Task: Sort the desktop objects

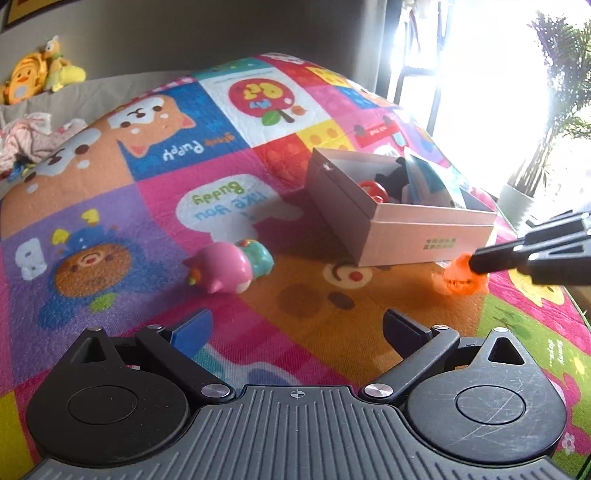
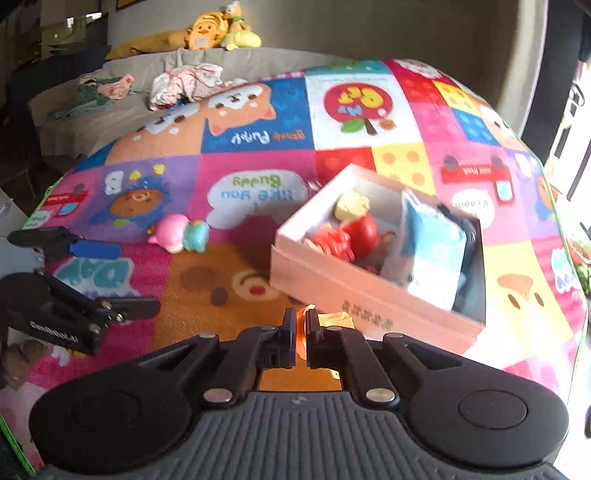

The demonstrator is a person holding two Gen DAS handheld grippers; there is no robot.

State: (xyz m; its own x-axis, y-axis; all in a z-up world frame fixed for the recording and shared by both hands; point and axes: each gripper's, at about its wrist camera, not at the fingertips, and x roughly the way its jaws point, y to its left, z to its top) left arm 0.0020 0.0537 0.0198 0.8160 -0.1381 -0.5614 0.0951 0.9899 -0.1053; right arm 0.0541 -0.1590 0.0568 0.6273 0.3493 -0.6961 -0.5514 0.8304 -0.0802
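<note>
An open pink box [image 1: 406, 229] sits on the colourful play mat; it also shows in the right wrist view [image 2: 369, 295], with a red toy [image 2: 347, 236], a yellow piece and a blue packet inside. My right gripper [image 2: 301, 332] is shut on a small orange toy [image 1: 458, 278] just in front of the box, close to the mat. A pink and teal plush toy [image 1: 229, 266] lies on the mat left of the box and also appears in the right wrist view [image 2: 181, 232]. My left gripper [image 1: 295, 328] is open and empty, a little short of the plush toy.
The mat [image 1: 147, 206] covers the whole work surface. A grey sofa [image 2: 122, 92] behind holds crumpled clothes and yellow plush toys [image 2: 218, 31]. A bright window and a potted plant [image 1: 535, 184] are to the right.
</note>
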